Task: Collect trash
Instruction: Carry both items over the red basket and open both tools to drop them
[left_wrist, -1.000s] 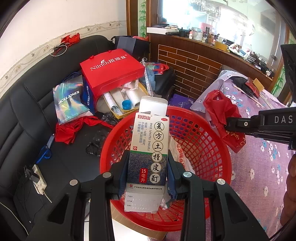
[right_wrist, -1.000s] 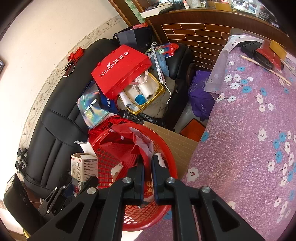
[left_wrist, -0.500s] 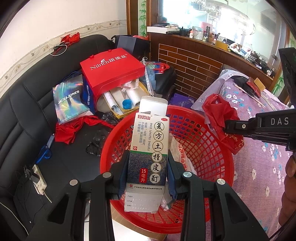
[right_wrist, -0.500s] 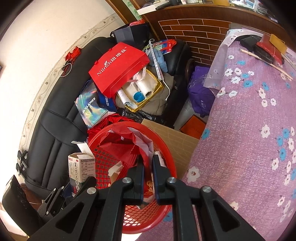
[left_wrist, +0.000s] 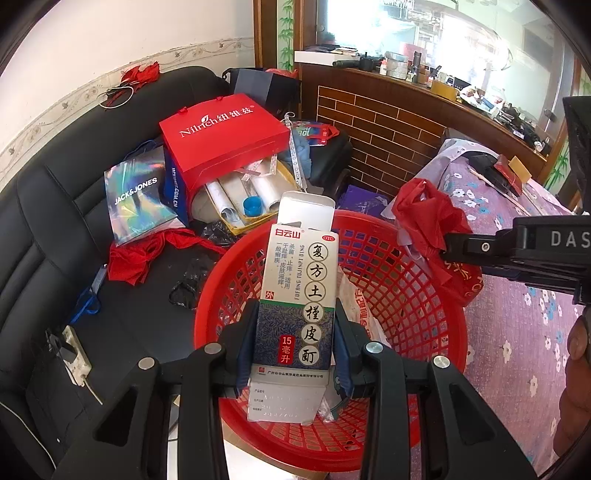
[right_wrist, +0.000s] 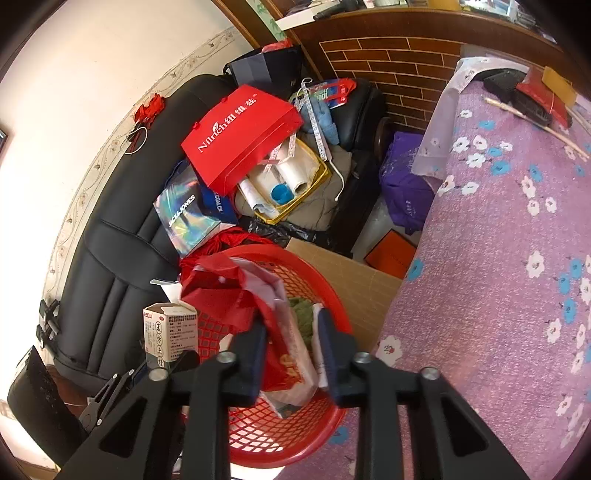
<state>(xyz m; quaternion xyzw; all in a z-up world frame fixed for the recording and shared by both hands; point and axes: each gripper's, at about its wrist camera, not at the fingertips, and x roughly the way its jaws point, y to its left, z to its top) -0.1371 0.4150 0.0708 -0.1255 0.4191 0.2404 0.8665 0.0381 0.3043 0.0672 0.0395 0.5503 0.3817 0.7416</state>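
A black leather sofa (left_wrist: 48, 229) fills the left of both views, heaped at its far end with a red Nilrich paper bag (left_wrist: 221, 144), a holographic Jack & Jones bag (left_wrist: 138, 195) and rolls of white film in a yellow tray (right_wrist: 284, 184). To the right stands a table under a purple floral cloth (right_wrist: 517, 258). Between sofa and table sits a round red plastic lattice basket (left_wrist: 417, 295), with a flat piece of tan cardboard (right_wrist: 347, 284) just behind it.

The right gripper (right_wrist: 291, 350) hangs over the basket's table-side rim. Its jaws have just been opening and now stand apart, with a crumpled red plastic bag (right_wrist: 236, 288) between them; the pads no longer press it, and the bag (printed red-and-white at its lower end) droops into the basket. In the left wrist view the same bag bunches at the tip of the right gripper, above the basket's rim.

The left gripper (left_wrist: 295, 343) is clamped on a tall white-and-blue medicine carton (left_wrist: 303, 295), pads pressing both narrow sides near its lower half. The carton stands upright, top flap open, held over the near side of the basket. White printed wrapping (left_wrist: 358, 310) lies inside the basket behind it.
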